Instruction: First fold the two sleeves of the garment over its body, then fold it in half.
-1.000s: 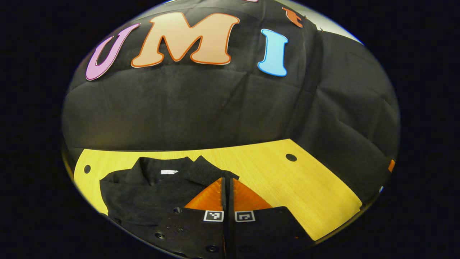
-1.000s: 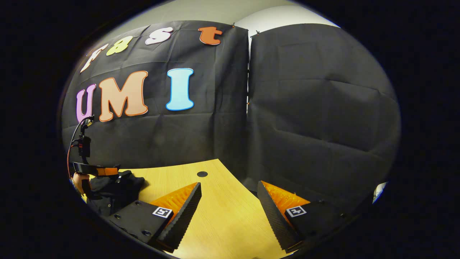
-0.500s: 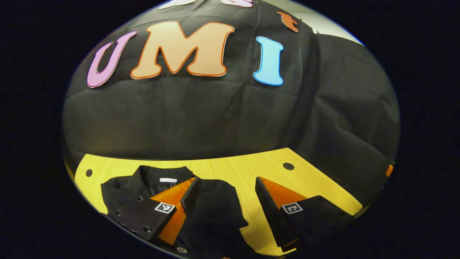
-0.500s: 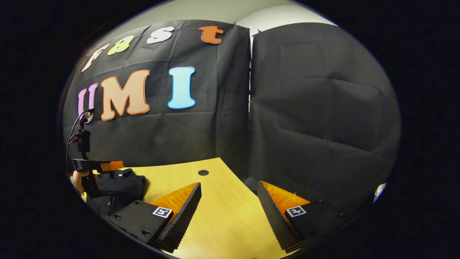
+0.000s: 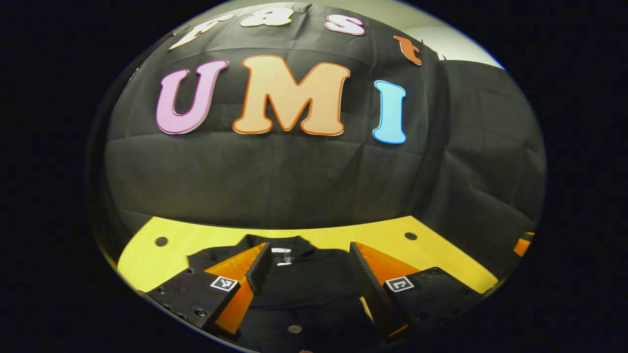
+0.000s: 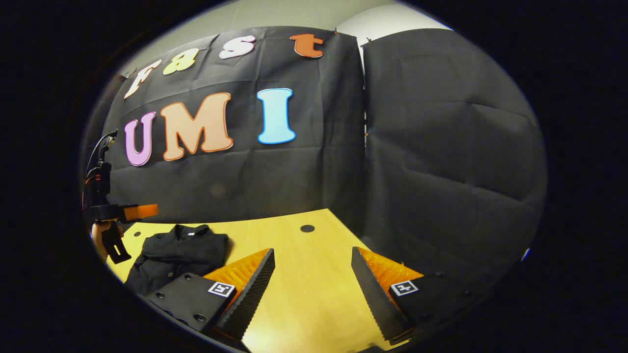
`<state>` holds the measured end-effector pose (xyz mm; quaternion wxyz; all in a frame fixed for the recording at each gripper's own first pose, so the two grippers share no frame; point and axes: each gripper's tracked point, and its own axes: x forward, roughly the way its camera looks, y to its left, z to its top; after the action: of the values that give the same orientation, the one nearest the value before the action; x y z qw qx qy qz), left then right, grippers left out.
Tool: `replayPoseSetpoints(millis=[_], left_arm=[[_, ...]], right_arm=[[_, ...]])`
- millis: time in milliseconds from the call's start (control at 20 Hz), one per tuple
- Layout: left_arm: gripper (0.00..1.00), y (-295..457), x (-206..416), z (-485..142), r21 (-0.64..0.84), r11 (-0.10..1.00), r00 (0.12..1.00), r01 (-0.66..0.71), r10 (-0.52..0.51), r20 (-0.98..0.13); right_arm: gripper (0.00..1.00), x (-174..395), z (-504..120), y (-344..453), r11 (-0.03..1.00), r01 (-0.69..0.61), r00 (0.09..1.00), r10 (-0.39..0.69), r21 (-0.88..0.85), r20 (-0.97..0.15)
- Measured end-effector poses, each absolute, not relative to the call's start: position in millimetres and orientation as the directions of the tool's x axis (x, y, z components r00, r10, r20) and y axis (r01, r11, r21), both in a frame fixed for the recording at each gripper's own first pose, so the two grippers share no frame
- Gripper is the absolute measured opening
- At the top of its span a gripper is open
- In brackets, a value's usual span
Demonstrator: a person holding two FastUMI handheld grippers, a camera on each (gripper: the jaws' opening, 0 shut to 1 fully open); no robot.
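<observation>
The black collared garment (image 5: 304, 279) lies folded on the yellow wooden table (image 5: 206, 238), collar and white neck tag toward the wall. My left gripper (image 5: 306, 255) hangs open above it, nothing between its fingers. In the right gripper view the garment (image 6: 179, 252) lies as a compact bundle at the lower left. My right gripper (image 6: 313, 262) is open over bare table to the right of the garment. The left gripper (image 6: 122, 213), held by a hand, is raised above the table at the far left, apart from the garment.
The table (image 6: 304, 284) has round holes: one (image 6: 307, 228) near the back, another (image 5: 161, 241) at its left corner and one (image 5: 411, 236) at the right. Black cloth walls close the booth behind and to the right.
My left gripper opened and let go of the garment, then rose and moved back over it. The garment now lies flat. My right gripper stayed open and turned slightly left.
</observation>
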<state>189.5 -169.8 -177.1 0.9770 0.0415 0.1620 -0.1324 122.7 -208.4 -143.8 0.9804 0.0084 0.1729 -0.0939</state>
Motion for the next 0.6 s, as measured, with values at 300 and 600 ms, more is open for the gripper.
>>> replayPoseSetpoints(millis=[300, 600], left_arm=[[0.97, -45.6, 104.0, -183.5, 0.231, 0.961, 0.936, 0.15, -0.062, -0.347], [0.94, 20.8, 5.2, -232.4, 0.23, 0.969, 0.87, 0.091, 0.035, -0.492]], right_arm=[[0.99, 99.2, -187.9, -127.9, 0.998, -0.012, 0.901, -0.018, -0.067, -0.433], [1.0, 54.0, -256.0, -65.5, 0.964, -0.238, 0.795, 0.122, -0.121, -0.594]])
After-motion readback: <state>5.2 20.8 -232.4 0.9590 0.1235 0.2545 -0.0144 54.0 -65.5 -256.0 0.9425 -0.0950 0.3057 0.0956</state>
